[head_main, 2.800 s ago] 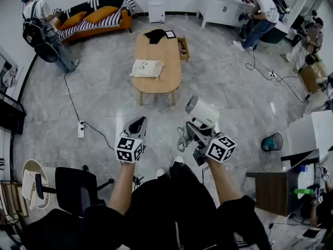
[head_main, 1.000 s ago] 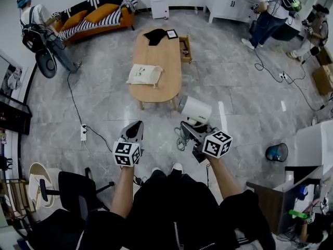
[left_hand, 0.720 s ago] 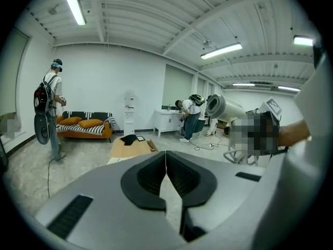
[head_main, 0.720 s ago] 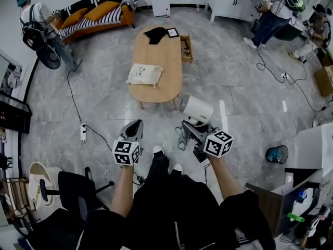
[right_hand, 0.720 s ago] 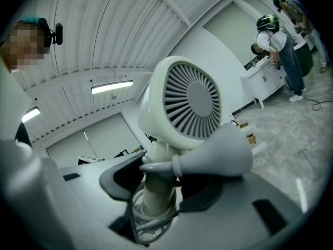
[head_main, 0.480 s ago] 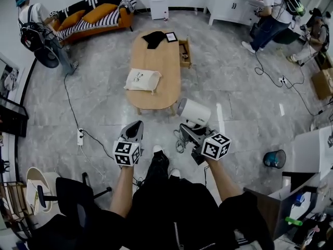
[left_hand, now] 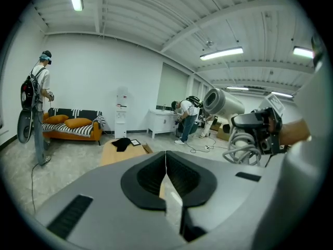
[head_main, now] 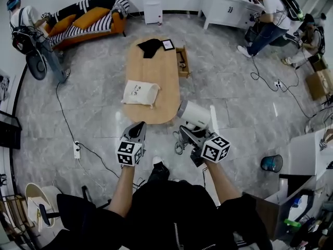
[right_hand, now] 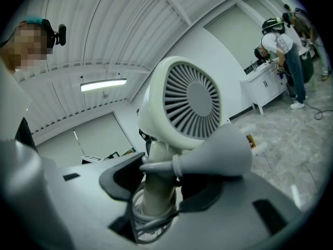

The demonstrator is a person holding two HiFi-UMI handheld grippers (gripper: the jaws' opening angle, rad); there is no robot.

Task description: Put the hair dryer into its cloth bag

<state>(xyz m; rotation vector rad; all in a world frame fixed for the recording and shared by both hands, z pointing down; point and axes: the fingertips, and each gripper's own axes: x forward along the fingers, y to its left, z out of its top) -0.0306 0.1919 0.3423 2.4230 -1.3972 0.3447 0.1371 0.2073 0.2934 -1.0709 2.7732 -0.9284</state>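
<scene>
A white hair dryer [head_main: 194, 113] stands upright in my right gripper [head_main: 190, 134], which is shut on its handle, with the coiled cord [head_main: 179, 140] hanging at the grip. In the right gripper view the dryer's grille [right_hand: 190, 102] fills the middle and the handle [right_hand: 154, 184] sits between the jaws. The cream cloth bag [head_main: 139, 92] lies flat on the near half of the oval wooden table [head_main: 169, 82], ahead of both grippers. My left gripper [head_main: 138, 127] is shut on nothing, just short of the table's near end. The left gripper view shows its closed jaws and the dryer [left_hand: 222, 102] to the right.
A black cloth [head_main: 150, 46] and a small framed picture [head_main: 167, 44] lie at the table's far end, with an open drawer [head_main: 181, 61] at its right side. A power strip [head_main: 76, 150] with its cable lies on the floor left. Beyond are a sofa [head_main: 88, 20], a white cabinet [head_main: 223, 4] and several people.
Both grippers have travelled forward with the person toward the table, which now lies closer to them. The dryer stays in the right gripper; the left stays shut.
</scene>
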